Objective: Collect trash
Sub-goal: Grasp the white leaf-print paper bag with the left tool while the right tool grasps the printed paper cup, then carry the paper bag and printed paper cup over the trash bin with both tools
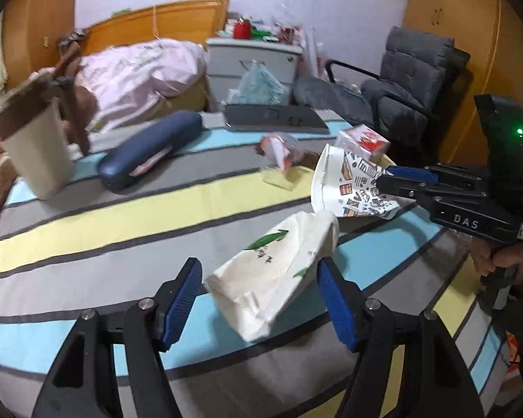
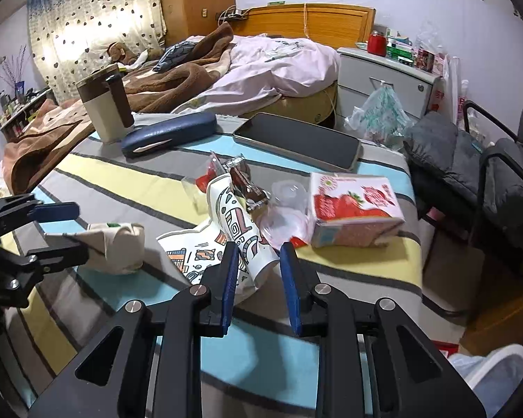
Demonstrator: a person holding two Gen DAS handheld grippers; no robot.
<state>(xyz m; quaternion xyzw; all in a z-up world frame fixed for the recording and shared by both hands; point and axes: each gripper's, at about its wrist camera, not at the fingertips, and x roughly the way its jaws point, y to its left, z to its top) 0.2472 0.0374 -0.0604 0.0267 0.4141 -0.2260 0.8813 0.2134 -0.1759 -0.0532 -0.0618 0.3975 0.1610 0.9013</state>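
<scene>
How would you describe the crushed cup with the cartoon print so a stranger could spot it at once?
Start at the striped table beside the bed. Near its front edge, the right gripper is shut on a flattened white paper cup. Colourful doodles cover it, unlike the plain cream leaf-printed cup beside it.

Between the right gripper's (image 2: pixel 256 271) ribbed blue pads sits a crushed paper cup (image 2: pixel 242 230), matt white with printed doodles. Between the left gripper's (image 1: pixel 259 299) spread fingers lies a crumpled white paper bag (image 1: pixel 272 275), soft and creased. Both rest on a striped woven cloth (image 1: pixel 122 216), matt. Beyond the right gripper lie a glossy cardboard strawberry carton (image 2: pixel 352 205), clear crinkled plastic lids (image 2: pixel 286 209) and a shiny black phone (image 2: pixel 296 139). The grippers' frames are matt black plastic with bright metal screws.
</scene>
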